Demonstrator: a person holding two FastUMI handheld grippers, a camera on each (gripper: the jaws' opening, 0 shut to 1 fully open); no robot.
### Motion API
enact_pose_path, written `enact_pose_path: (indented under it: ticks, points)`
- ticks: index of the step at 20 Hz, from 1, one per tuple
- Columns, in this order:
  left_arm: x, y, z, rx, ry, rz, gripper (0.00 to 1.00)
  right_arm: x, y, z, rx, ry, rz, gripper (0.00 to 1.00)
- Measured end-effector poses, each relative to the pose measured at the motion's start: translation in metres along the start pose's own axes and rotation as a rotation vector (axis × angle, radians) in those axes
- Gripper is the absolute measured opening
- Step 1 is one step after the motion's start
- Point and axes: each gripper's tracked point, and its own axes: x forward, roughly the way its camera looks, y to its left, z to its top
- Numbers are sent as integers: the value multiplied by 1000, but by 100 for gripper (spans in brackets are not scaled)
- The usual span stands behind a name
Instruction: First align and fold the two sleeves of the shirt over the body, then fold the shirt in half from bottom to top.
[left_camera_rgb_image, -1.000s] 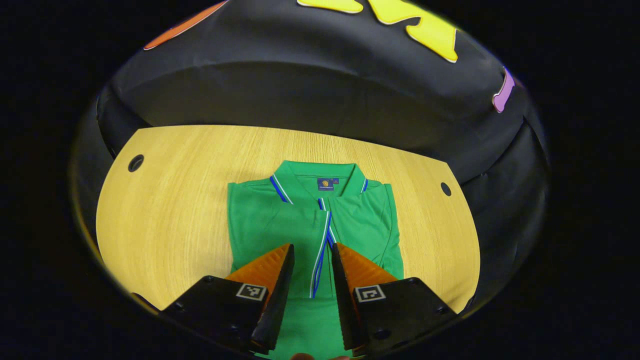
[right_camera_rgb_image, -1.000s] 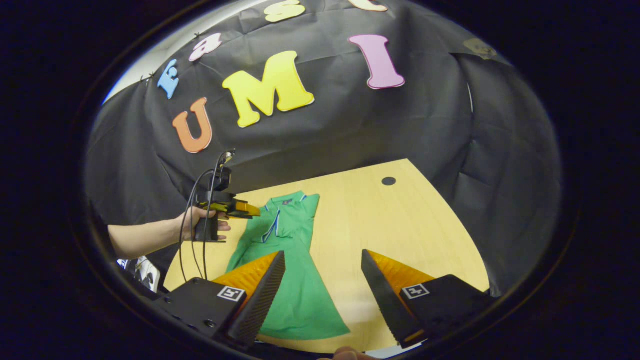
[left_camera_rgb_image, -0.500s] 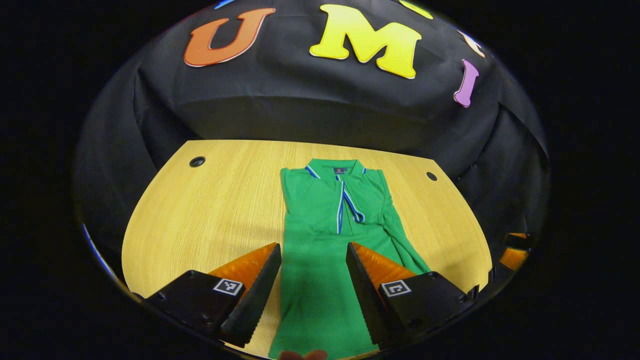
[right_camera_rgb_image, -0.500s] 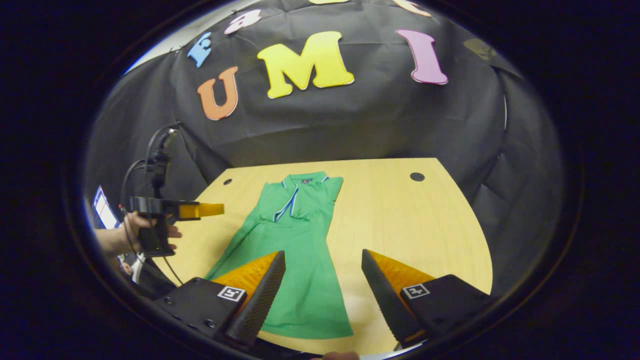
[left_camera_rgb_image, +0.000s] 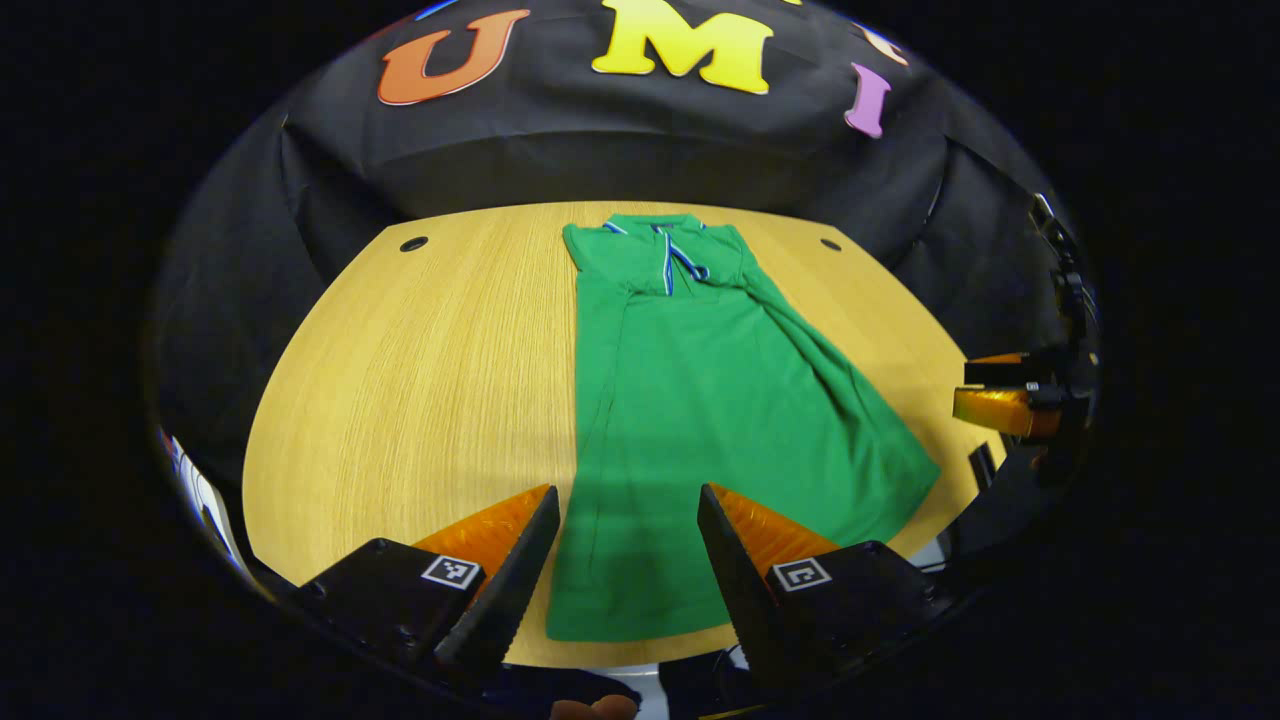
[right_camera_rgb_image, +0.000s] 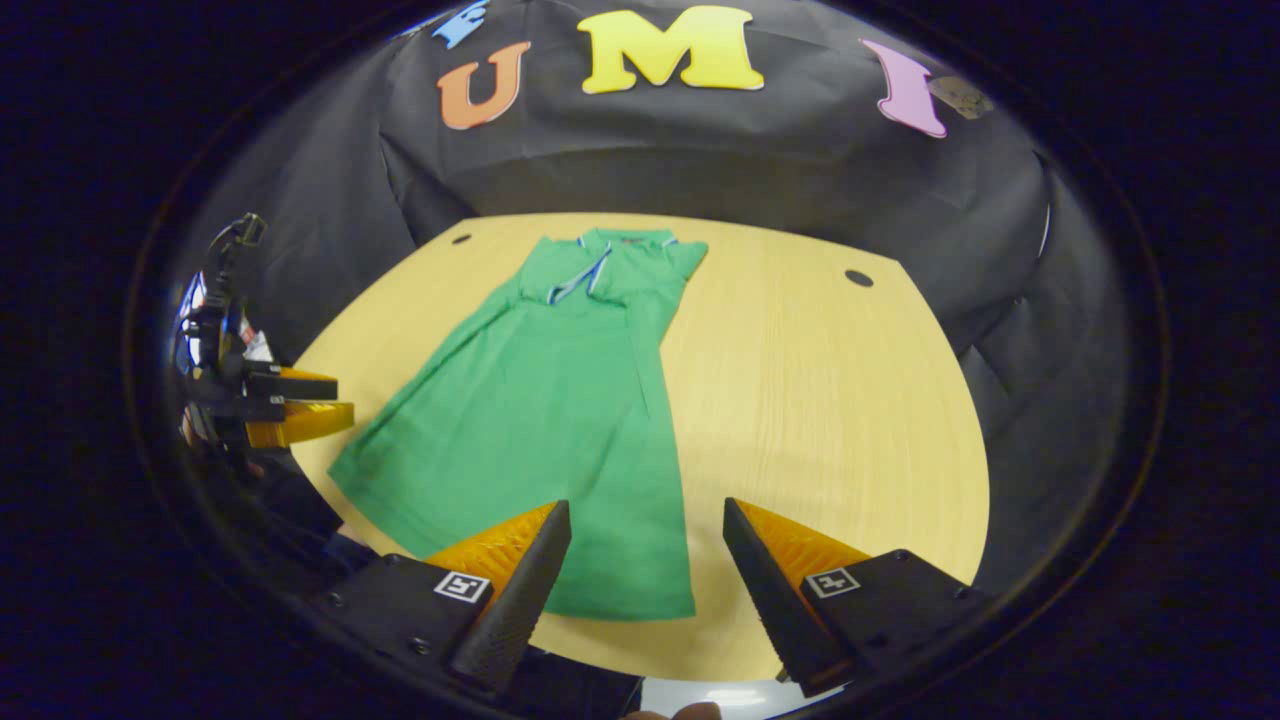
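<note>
A green polo shirt (left_camera_rgb_image: 700, 400) (right_camera_rgb_image: 540, 400) with blue and white trim lies flat on the wooden table, collar at the far end and hem at the near edge. Both sleeves are folded in over the body. My left gripper (left_camera_rgb_image: 625, 555) hangs open above the hem's left corner, nothing between its fingers. My right gripper (right_camera_rgb_image: 645, 570) is open too, held over the hem's right corner near the table's front edge. The right gripper (left_camera_rgb_image: 1005, 395) appears at the right edge of the left gripper view. At the left edge of the right gripper view the left gripper (right_camera_rgb_image: 285, 405) is visible.
The light wooden table (left_camera_rgb_image: 420, 380) (right_camera_rgb_image: 820, 400) has small round cable holes near its far corners (left_camera_rgb_image: 413, 244) (right_camera_rgb_image: 858, 278). Black cloth walls close in the far side. Bare wood lies on either side of the shirt.
Both grippers have pulled back from the collar end towards the table's near edge, so the shirt's whole length and hem now show. Both stayed open.
</note>
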Motion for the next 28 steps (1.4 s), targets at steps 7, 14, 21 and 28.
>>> enact_pose_path:
  ticks: [7,14,21,28]
  points:
    - [-6,16,-72,78,88,-11,91,17,-4,-64,-15,178,-29,98]
    - [-9,15,-84,54,166,-12,90,37,-2,-85,-56,250,-56,98]
    - [-14,1,-91,68,227,-40,72,40,9,-85,-45,282,-18,76]
    - [-8,-26,-89,-119,207,-129,4,42,15,-83,37,307,40,2]
